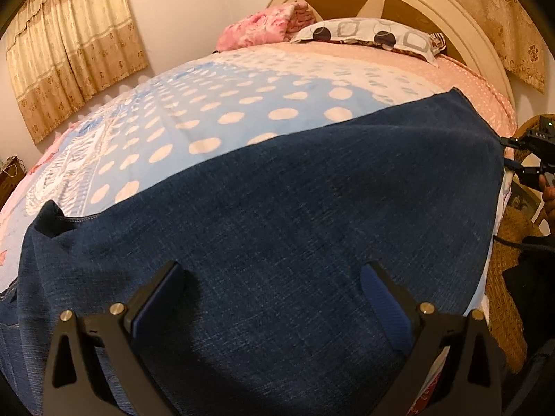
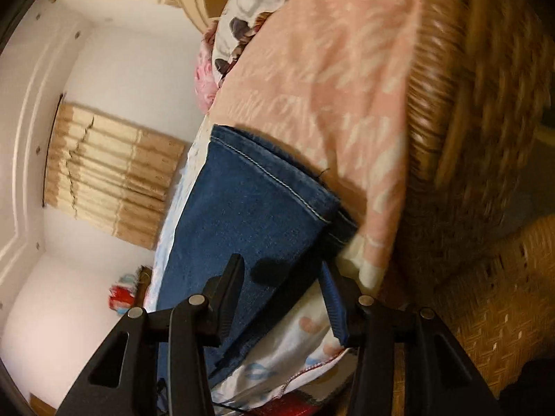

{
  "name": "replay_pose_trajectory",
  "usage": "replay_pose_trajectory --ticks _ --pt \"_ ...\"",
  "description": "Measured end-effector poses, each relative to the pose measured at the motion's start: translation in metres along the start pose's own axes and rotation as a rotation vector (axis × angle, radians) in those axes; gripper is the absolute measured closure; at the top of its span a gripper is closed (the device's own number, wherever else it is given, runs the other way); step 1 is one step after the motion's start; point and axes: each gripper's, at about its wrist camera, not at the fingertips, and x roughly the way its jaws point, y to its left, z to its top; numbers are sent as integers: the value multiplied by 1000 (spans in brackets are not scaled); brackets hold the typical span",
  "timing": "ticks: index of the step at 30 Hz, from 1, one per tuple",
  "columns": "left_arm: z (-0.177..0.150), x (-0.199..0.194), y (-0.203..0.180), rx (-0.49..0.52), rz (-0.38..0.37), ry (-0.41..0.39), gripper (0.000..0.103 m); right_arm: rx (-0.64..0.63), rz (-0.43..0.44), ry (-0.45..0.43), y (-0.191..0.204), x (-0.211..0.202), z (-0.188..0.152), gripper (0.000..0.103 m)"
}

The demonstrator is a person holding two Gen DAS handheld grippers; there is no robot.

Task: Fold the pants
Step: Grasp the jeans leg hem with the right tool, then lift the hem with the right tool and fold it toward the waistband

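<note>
Pants point(image 1: 277, 208) flat on bed point(image 1: 242, 111). Left hand-held gripper point(image 1: 274, 284) and right hand-held gripper point(image 2: 281, 277) both apart, empty. Grab hem corners squarely; fold evenly.

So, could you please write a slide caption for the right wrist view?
Open right gripper poised over the hem end of the jeans on the bed.

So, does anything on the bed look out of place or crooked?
Mostly tidy. The jeans lie flat on the bedspread, but their far left corner is bunched and lifted. At the hem, one layer peeks out beneath the other.
</note>
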Motion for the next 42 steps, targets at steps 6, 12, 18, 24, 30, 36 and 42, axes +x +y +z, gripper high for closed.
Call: replay_pose_trajectory --ticks 6,12,18,24,30,36,42 --pt "0 2 -1 0 3 3 0 57 44 5 -8 0 -9 57" --pt "1 3 -2 0 7 6 0 83 24 27 -13 3 -16 53" --pt "1 3 -2 -1 6 7 0 100 85 20 -15 9 -32 50" --pt "1 4 -2 -4 5 5 0 92 71 63 -14 -7 -29 50" --pt "-3 3 -1 -2 2 0 0 81 118 65 -6 -6 -23 50" --pt "-3 2 1 0 5 -1 0 83 125 76 -10 17 -25 50" --pt "-4 1 -1 2 8 -7 0 74 131 88 -8 12 -20 50"
